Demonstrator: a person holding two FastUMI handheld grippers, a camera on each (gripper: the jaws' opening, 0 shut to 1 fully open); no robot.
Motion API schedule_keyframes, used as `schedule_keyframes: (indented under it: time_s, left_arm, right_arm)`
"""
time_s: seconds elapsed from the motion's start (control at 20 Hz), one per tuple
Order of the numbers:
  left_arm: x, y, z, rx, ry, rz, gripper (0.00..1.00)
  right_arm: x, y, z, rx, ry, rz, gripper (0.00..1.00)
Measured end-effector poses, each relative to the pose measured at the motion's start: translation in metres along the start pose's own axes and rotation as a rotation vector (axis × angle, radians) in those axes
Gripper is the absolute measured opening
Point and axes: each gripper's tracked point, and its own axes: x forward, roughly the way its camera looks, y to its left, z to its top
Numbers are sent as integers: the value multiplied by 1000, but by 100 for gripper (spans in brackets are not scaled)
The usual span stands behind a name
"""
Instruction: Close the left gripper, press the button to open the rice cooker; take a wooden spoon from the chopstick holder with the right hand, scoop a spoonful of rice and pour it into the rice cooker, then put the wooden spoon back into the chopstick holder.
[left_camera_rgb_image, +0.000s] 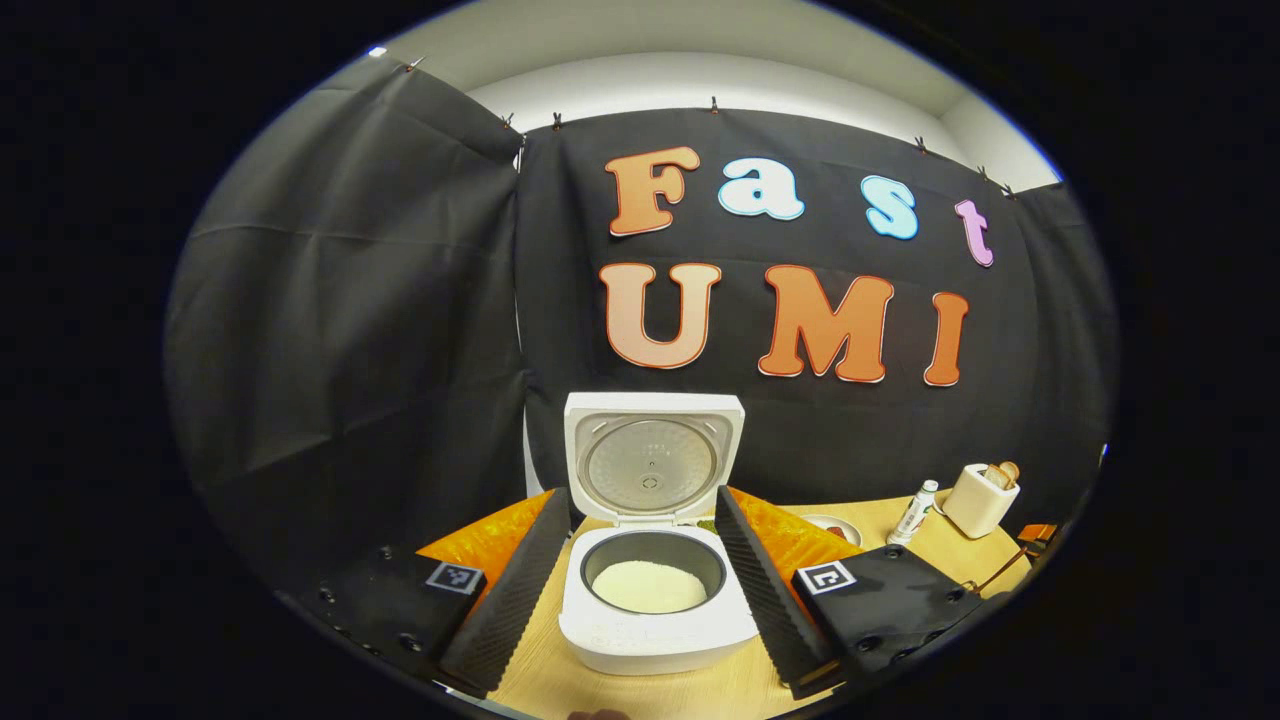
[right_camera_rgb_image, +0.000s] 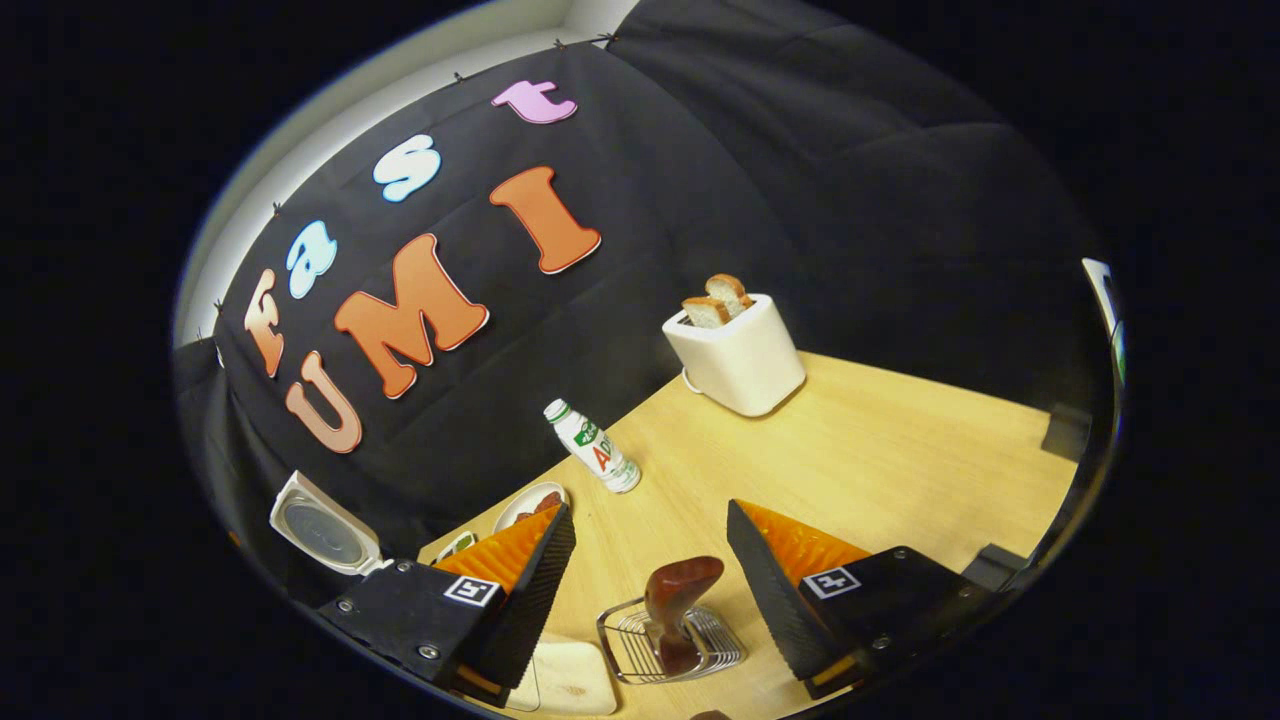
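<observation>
One white rice cooker (left_camera_rgb_image: 655, 610) with rounded corners stands on the pale wooden table (left_camera_rgb_image: 640, 690), its square lid (left_camera_rgb_image: 653, 455) swung fully up and standing upright behind the dark inner pot (left_camera_rgb_image: 655, 570), which holds a flat bed of white rice (left_camera_rgb_image: 650, 587). In the left gripper view the left gripper (left_camera_rgb_image: 645, 580) is spread wide, one finger on each side of the cooker and apart from its walls, gripping nothing; bare table shows in front of the cooker's front edge. To the right of the cooker, farther back, stand one small white plastic bottle (left_camera_rgb_image: 915, 512) with a green cap and one white toaster (left_camera_rgb_image: 978, 500) with two slices of bread sticking out of its top, near the black cloth wall.

In the right gripper view the right gripper (right_camera_rgb_image: 650, 590) is also spread open and holds nothing. Between its two fingers sits one wire chopstick holder (right_camera_rgb_image: 668, 648) with the dark reddish-brown wooden spoon (right_camera_rgb_image: 678, 605) standing in it, bowl upward, touched by neither finger. This view is tilted, so the table slopes. The cooker's raised lid (right_camera_rgb_image: 322, 528) shows at the far left, a white plate (right_camera_rgb_image: 530, 503) with something dark on it lies between the lid and the bottle (right_camera_rgb_image: 593, 447), and the toaster (right_camera_rgb_image: 738, 355) stands beyond the bottle. A broad stretch of bare table (right_camera_rgb_image: 900, 460) runs from the holder to the table's right edge.
</observation>
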Motion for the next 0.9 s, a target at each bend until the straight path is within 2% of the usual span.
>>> schedule_keyframes:
  time_s: [0.1, 0.35, 0.55, 0.65, 0.75, 0.9]
  left_arm:
    - [2, 5, 9, -11, -7, 0, 98]
    - [25, 8, 57, -34, -40, -45, 98]
    - [58, 22, 93, -43, -57, -16, 98]
    - [76, 17, 104, -62, -48, -33, 98]
    - [99, 26, 110, -79, -40, 5, 98]
    - [135, 15, 106, -79, 5, -63, 98]
  right_arm:
    - [-5, 1, 17, -53, -33, -26, 95]
    - [-23, 28, 45, -133, -59, -19, 95]
    - [-34, 51, 49, -123, -60, 9, 95]
    - [-38, 61, 48, -117, -65, 22, 95]
    - [-43, 67, 46, -125, -69, 31, 94]
    - [-45, 69, 45, -147, -72, 29, 94]
